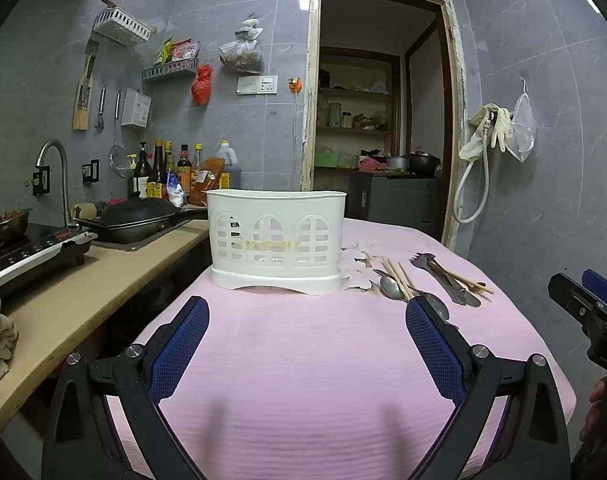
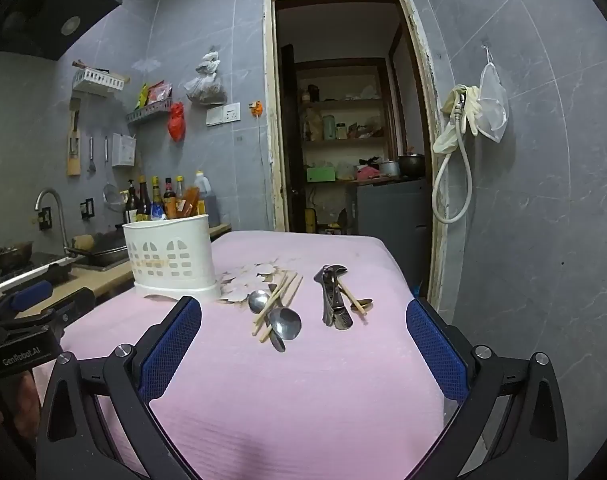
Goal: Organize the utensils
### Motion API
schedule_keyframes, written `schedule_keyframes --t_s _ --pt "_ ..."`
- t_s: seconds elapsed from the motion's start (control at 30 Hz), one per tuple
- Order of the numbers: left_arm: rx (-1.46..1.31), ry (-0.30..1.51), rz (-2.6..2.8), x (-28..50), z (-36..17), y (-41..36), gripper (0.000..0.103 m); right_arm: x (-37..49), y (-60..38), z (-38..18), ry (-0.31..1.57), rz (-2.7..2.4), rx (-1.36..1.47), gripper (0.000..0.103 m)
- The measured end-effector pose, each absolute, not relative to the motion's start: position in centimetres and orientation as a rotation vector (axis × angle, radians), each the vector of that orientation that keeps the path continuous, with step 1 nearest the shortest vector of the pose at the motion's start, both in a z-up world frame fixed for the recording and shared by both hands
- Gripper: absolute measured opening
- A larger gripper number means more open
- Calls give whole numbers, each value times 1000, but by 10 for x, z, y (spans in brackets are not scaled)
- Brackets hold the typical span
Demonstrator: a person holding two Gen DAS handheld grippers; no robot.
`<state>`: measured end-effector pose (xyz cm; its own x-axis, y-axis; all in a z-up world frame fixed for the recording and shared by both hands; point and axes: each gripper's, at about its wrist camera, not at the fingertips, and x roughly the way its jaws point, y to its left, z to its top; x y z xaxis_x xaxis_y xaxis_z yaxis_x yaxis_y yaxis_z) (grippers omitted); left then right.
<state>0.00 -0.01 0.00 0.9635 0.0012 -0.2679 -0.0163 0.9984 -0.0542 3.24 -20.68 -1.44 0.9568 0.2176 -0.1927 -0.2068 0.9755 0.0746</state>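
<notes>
A white slotted utensil holder (image 1: 277,240) stands on the pink-covered table (image 1: 303,360), straight ahead of my left gripper (image 1: 305,308), which is open and empty. The holder also shows at the left in the right wrist view (image 2: 171,256). Two metal spoons (image 2: 279,318) and wooden chopsticks (image 2: 277,300) lie in a loose pile to its right; forks and more utensils (image 2: 333,294) lie further right. In the left wrist view the spoons and chopsticks (image 1: 395,282) and forks (image 1: 443,276) lie to the right. My right gripper (image 2: 301,312) is open and empty, short of the pile.
The kitchen counter (image 1: 103,276) with a stove, a pan in the sink and bottles runs along the left of the table. A patch of peeling white flakes (image 2: 255,274) lies beside the holder. A doorway (image 2: 343,120) opens behind the table.
</notes>
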Motion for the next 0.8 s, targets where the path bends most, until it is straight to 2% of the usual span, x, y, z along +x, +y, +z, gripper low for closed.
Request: schedule_keyframes --t_s 0.8 --pt "-39 267 12 1 -1 0 96 36 -206 -16 209 206 48 103"
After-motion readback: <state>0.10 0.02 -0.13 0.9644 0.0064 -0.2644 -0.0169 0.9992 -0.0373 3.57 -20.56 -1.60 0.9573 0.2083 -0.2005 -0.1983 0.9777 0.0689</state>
